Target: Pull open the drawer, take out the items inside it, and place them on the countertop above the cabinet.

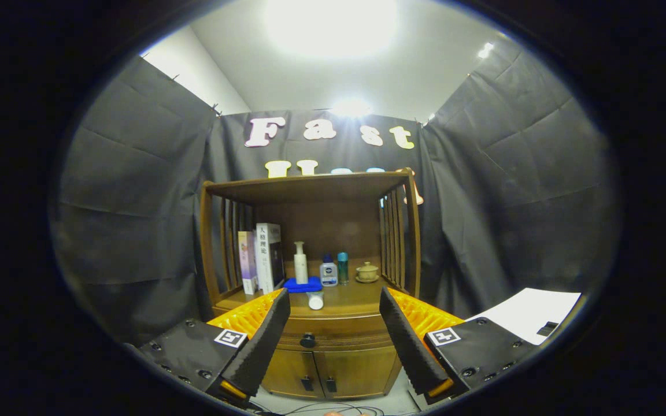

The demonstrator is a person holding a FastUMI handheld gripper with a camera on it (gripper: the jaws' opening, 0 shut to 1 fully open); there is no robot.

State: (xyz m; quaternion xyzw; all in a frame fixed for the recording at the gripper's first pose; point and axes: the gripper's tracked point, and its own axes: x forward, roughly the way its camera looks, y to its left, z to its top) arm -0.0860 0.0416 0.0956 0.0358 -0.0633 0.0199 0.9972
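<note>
The claw (333, 335) is spread wide and holds nothing. At twelve o'clock between its fingers, the drawer (333, 330) sits closed, its knob (308, 340) facing out. Above it, on the table (356, 292), a white tube (315, 300) lies beside a blue cloth (303, 284); bottles and books stand behind. This fits either a drawer awaiting opening or one emptied and reclosed.
</note>
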